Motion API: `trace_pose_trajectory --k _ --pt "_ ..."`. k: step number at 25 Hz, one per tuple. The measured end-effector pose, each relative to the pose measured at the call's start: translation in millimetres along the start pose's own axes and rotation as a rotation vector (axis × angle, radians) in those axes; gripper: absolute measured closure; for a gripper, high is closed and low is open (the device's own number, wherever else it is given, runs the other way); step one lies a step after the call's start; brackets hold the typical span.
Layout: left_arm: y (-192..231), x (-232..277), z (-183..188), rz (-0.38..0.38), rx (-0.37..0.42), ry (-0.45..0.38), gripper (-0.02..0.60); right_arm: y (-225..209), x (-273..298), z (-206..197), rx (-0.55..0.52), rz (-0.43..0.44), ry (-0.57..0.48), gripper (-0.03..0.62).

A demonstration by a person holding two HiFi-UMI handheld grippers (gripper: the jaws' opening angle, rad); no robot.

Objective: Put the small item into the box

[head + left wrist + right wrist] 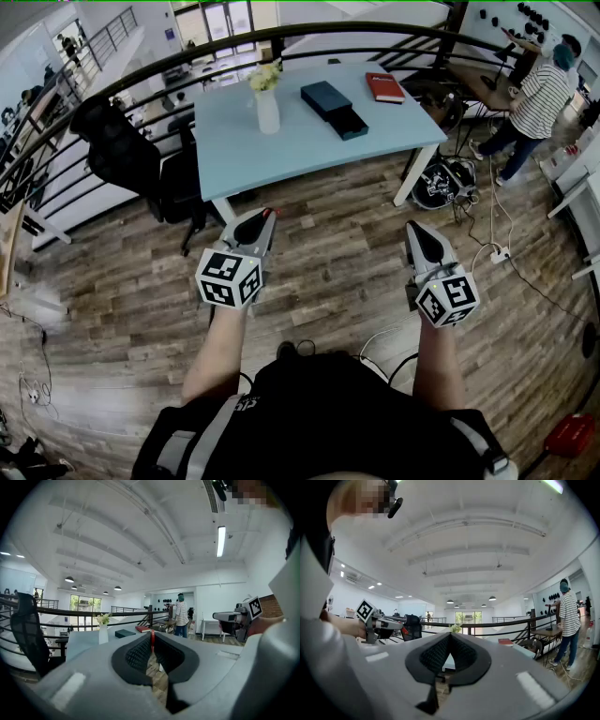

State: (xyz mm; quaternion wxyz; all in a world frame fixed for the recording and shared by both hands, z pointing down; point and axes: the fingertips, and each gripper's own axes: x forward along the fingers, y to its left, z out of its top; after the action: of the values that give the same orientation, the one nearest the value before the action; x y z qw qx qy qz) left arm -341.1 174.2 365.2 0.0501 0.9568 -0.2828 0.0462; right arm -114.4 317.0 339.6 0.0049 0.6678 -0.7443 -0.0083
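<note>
The small red item [151, 637] is a thin, flat strip seen edge-on. It stands upright, pinched between the closed jaw tips of the left gripper [152, 645], held over the wooden floor and well short of the table. The box [334, 109] is dark teal, low and oblong. It lies on the light blue tabletop [281, 155] in the right half, nearer the far edge, set diagonally. Its inner tray is slid partly out towards the right edge.
</note>
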Motion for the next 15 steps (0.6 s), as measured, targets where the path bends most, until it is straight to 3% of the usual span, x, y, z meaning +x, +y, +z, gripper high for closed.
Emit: trace_pose_trajectory --k 15 --pt "-30.2 6.5 -29.0 -0.012 -0.013 0.061 0.563 -3.3 -17.8 -21.4 -0.001 0.042 0.032 0.595"
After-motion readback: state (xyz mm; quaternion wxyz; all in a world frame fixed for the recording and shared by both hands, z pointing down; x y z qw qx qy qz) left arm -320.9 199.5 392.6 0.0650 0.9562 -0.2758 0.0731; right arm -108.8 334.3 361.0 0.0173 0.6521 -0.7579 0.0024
